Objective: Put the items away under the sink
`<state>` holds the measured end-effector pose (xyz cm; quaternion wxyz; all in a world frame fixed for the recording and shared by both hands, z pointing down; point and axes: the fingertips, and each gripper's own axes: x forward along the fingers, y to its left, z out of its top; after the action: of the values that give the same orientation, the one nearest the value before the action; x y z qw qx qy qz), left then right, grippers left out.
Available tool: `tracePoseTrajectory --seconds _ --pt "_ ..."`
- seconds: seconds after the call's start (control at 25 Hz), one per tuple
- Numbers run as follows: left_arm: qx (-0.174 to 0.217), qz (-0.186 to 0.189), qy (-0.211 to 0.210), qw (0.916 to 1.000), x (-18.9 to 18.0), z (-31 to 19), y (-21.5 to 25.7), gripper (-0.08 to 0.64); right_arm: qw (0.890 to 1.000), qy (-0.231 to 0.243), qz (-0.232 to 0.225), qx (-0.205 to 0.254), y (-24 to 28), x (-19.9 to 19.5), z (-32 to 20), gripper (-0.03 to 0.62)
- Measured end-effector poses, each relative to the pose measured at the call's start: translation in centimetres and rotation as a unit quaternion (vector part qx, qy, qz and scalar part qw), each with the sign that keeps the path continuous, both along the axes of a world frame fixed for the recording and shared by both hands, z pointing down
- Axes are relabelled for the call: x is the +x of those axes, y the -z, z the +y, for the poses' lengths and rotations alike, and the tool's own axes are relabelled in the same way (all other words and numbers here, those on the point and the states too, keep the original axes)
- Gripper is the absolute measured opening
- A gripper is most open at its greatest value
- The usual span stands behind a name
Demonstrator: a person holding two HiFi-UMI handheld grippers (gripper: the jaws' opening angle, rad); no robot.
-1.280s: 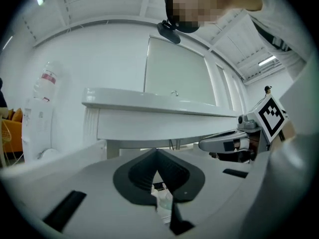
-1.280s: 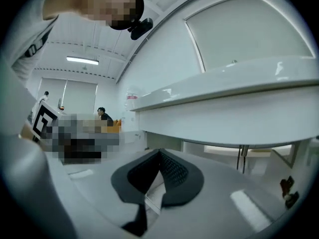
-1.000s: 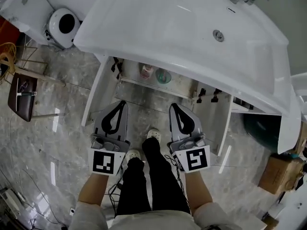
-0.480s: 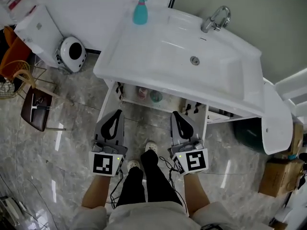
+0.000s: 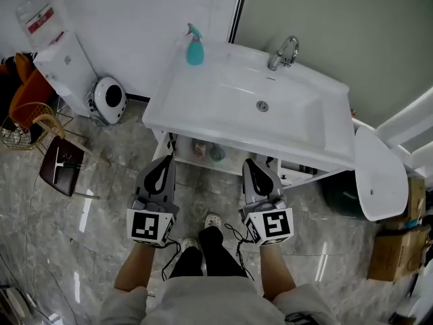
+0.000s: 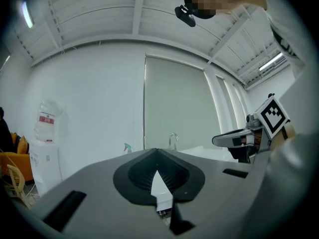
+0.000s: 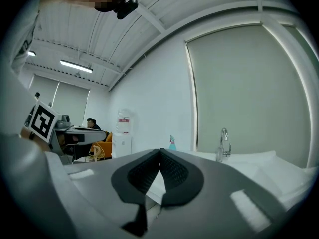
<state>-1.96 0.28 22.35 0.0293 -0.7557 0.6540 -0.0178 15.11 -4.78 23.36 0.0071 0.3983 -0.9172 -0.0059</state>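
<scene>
A teal spray bottle (image 5: 195, 46) stands at the back left corner of the white sink (image 5: 203, 103), left of the faucet (image 5: 283, 53). Under the sink an open shelf holds a pinkish item (image 5: 201, 149) and a green one (image 5: 217, 154). My left gripper (image 5: 164, 162) and right gripper (image 5: 252, 164) hang side by side in front of the cabinet, both shut and holding nothing. In the left gripper view my left gripper (image 6: 157, 151) points toward the spray bottle (image 6: 128, 147) and faucet (image 6: 173, 139). My right gripper (image 7: 160, 151) faces the spray bottle (image 7: 172, 143) and faucet (image 7: 223, 143).
A water dispenser (image 5: 57, 53) and a round white appliance (image 5: 108, 99) stand left of the sink. A dark stool (image 5: 64, 164) and a wire basket (image 5: 20, 131) sit further left. A dark bin (image 5: 342, 191), a white oval lid (image 5: 380, 175) and cardboard boxes (image 5: 392, 249) are on the right.
The head view has pulled back and up, bringing the whole sink top, spray bottle and faucet into view. Both grippers stay shut, side by side.
</scene>
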Motion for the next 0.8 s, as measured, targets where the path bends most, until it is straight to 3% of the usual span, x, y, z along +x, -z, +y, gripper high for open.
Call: tracePoseTrajectory --seconds 0.8 --pt "0.052 -0.018 0.006 0.9985 0.7 2.0 7.2 0.008 0.998 -0.022 -0.024 0.049 7.4 2.2 2.1 0.011"
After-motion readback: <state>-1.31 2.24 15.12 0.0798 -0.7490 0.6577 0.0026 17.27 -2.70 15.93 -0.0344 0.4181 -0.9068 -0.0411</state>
